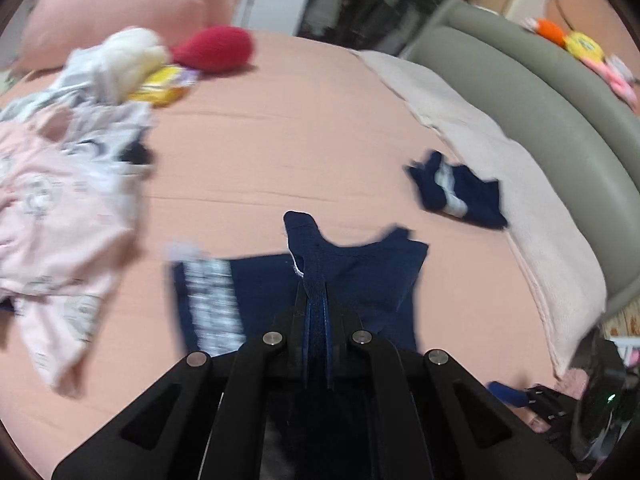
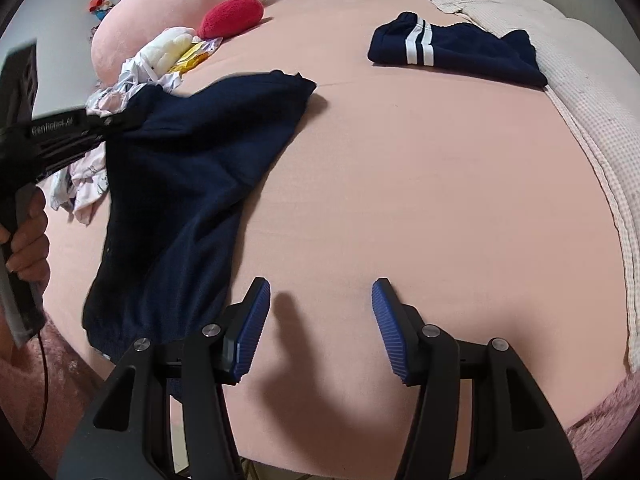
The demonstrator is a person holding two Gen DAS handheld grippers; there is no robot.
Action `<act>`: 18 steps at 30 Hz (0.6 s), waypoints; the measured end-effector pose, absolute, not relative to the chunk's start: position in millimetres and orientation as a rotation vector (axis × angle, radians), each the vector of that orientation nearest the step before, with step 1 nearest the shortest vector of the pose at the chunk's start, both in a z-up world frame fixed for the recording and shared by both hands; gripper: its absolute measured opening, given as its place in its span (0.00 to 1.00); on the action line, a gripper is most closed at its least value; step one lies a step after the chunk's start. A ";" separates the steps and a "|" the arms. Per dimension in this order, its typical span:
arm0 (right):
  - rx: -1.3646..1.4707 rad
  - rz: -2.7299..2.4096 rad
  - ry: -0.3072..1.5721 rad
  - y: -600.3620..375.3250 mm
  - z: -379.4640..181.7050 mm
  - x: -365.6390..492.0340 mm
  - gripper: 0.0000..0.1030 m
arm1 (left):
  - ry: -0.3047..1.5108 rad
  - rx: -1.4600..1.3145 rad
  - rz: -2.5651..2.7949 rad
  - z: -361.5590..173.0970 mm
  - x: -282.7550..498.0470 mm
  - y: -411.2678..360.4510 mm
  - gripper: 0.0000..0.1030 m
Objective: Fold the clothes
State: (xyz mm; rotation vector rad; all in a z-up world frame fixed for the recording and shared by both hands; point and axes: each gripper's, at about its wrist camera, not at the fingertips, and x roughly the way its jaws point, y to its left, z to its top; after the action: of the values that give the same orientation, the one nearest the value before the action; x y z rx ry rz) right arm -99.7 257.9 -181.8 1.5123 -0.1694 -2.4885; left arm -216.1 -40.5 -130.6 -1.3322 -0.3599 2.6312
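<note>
Left gripper point(image 1: 316, 280) is clamped on a bunched fold of the navy garment point(image 2: 188, 184), whose free end lies across the pink bedsheet point(image 2: 440, 200) toward the pile of unfolded clothes point(image 1: 60, 184). Right gripper point(image 2: 320, 320) hangs released over bare sheet just beside the garment's cuffed end, nothing between its blue pads point(image 2: 252, 328). From my remote seat I judge the risks thus: a pinch this narrow could let the cloth slip or twist as I pull, and with only one corner held the fold may land crooked; the dragged end could also catch the pile beside it. A second navy piece with white stripes point(image 2: 452, 52) lies well apart. Readable writing: "GenRobot" on the left gripper's body point(image 2: 56, 132); the yellow packet's point(image 2: 192, 56) print is too small.
</note>
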 end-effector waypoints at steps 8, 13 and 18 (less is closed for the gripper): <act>1.437 -2.515 0.002 236.4 -152.7 -161.7 0.53 | -0.439 -1.486 2.613 -172.4 -220.2 -103.6 0.05; 1.406 -2.536 0.079 208.9 -147.1 -227.7 0.53 | -0.465 -1.535 2.597 -181.7 -218.5 -122.5 0.06; 1.415 -2.467 0.112 172.3 -164.1 -280.0 0.52 | -0.433 -1.442 2.581 -175.6 -221.9 -114.8 0.06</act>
State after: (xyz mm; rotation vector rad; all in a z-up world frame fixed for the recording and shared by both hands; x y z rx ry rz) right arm -280.0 172.3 -164.1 1.4150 0.1121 -2.4668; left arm -221.9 -114.8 -175.6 -1.4423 -0.4328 2.5815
